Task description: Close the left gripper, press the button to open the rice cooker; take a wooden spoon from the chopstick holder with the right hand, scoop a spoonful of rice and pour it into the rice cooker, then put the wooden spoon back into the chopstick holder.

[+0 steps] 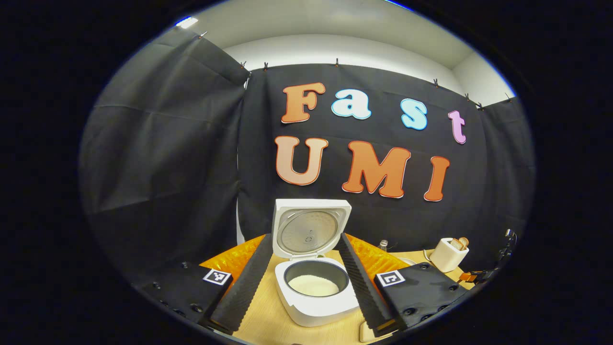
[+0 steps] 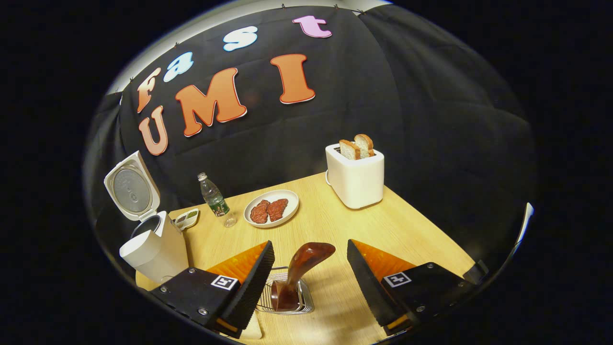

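**Rice cooker job: looks basically wrapped up**

Starting close in on the right gripper view: the right tongs (image 2: 310,268) are spread wide, gripping nothing, and the wooden spoon (image 2: 299,273) stands between the fingers without touching either one. It's sitting in the wire chopstick holder (image 2: 287,299), just ahead of the tongs at about 6 o'clock in that view. Its long axis runs bottom to top with a lean, the visible upper end tipped toward about 1 o'clock; I can't tell whether that end is the bowl or the handle.

Left gripper view: the left tongs (image 1: 306,275) are also released, fingers wide apart on either side of the rice cooker (image 1: 316,287), not touching it. The cooker sits at 6 o'clock, lid (image 1: 310,230) swung up and standing open behind the pot, and there's white rice (image 1: 313,286) in the bottom of the inner pot.

So my read: button pressed, cooker open, rice in, spoon back in the holder. Nothing obvious left except backing the tongs away.

Farther back on the surface (image 2: 335,225), a plate (image 2: 271,208) at 12 o'clock from the spoon, a water bottle (image 2: 214,196) at 11, and the toaster (image 2: 355,177) with bread out at 1.
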